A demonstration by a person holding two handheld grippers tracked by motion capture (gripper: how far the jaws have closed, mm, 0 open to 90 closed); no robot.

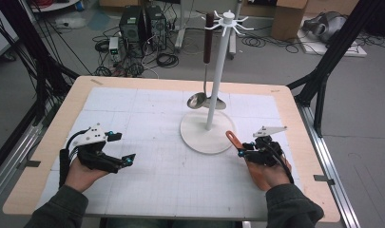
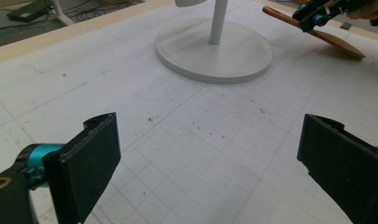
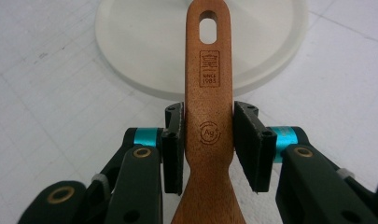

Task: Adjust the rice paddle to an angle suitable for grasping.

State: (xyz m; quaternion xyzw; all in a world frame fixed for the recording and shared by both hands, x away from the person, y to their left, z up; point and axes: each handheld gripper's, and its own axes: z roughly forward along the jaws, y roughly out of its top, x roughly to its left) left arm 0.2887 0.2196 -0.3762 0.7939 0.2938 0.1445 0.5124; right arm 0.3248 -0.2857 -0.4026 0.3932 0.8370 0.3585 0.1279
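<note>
Right gripper (image 3: 209, 140): jaws closed on the wooden spatula (image 3: 208, 126). In the right gripper view the pads press the two edges of the handle at its lower part, just above where it widens toward the blade. The handle runs straight out between the jaws and past their tips; its end, with an oval hanging hole and a stamped mark, lies over the rim of the white stand base (image 3: 280, 51). The blade end passes back beneath the gripper body, toward the hand.

In the high view the right gripper (image 1: 245, 148) holds the spatula (image 1: 233, 139) with the handle end pointing up and left toward the stand (image 1: 214, 85). In the left gripper view the spatula (image 2: 317, 32) is tilted, handle end raised, blade end low near the surface (image 2: 177, 130); contact with the surface cannot be confirmed.

Left gripper (image 2: 210, 163): jaws wide apart, nothing between them, bare surface ahead. In the high view the left gripper (image 1: 121, 149) sits well apart from the spatula, on the other side of the base.

A ladle (image 1: 205, 61) hangs from a hook on the stand, beyond both grippers.
</note>
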